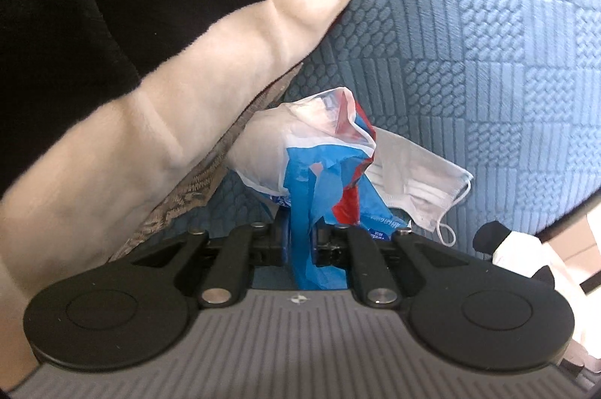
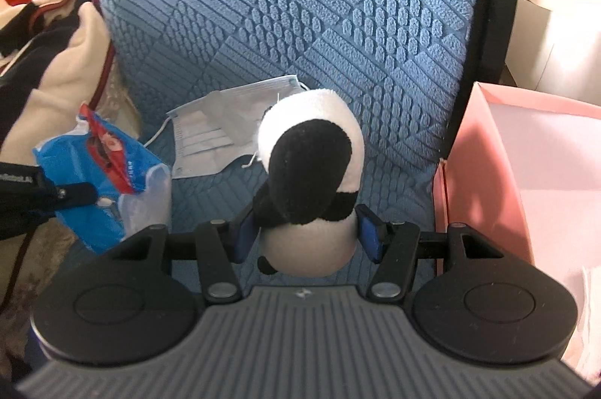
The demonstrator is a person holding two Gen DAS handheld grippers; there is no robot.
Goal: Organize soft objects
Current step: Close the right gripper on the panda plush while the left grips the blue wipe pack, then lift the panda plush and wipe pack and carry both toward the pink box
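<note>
While both grippers hold something over the blue textured cushion (image 2: 338,23), the step in hand looks like the carry: two soft things picked up and not yet put away. The largest thing beside the cushion is the pink box (image 2: 507,151), open at the right edge of the right wrist view and, by my judgement, the likely place for them (nothing shows what it is meant to take). Next in size, the panda plush (image 2: 311,173) sits between the pads of the right gripper (image 2: 306,234), jaws half spread and pressing its sides. The left gripper (image 1: 298,245) is pinched nearly shut on the blue, white and red plastic bag (image 1: 319,166), which hangs crumpled from its tips. Smallest, a face mask (image 2: 225,125) lies loose on the cushion between them. The next move calls for swinging the plush over the box before letting go.
</note>
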